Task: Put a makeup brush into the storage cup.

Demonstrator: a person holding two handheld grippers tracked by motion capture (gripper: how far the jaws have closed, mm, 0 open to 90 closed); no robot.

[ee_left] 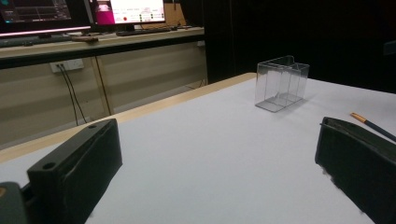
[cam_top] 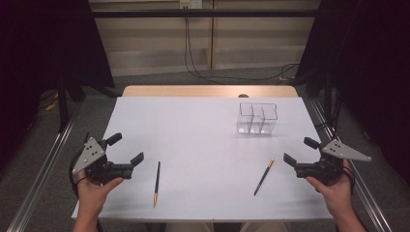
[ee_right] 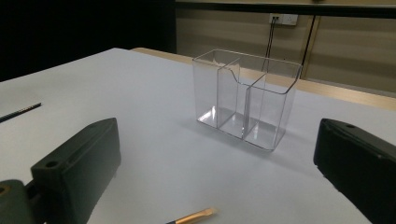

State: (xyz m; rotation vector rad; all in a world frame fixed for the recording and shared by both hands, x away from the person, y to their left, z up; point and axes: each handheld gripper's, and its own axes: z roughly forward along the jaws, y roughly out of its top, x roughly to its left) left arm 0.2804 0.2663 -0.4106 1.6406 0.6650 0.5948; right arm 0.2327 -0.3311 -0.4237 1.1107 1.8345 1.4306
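Two dark pencils with orange ends lie on the white table (cam_top: 203, 125). One pencil (cam_top: 156, 182) is near the front left, the other pencil (cam_top: 264, 177) near the front right. A clear divided container (cam_top: 257, 118) stands empty at the back right. My left gripper (cam_top: 127, 148) hovers at the table's left edge, open, nothing between its fingers. My right gripper (cam_top: 299, 150) is at the right edge, open and empty too. The left gripper view looks between its open gripper (ee_left: 217, 177) at the container (ee_left: 281, 83) and a pencil (ee_left: 373, 125). The right gripper view shows its gripper (ee_right: 215, 177), the container (ee_right: 245, 98) and a pencil's orange end (ee_right: 194, 217).
Metal rails (cam_top: 43, 169) run along both sides of the table. Cables (cam_top: 208, 72) trail on the floor behind it. A bench with monitors (ee_left: 126, 11) stands beyond the table's far edge. Dark curtains hang at the left and right.
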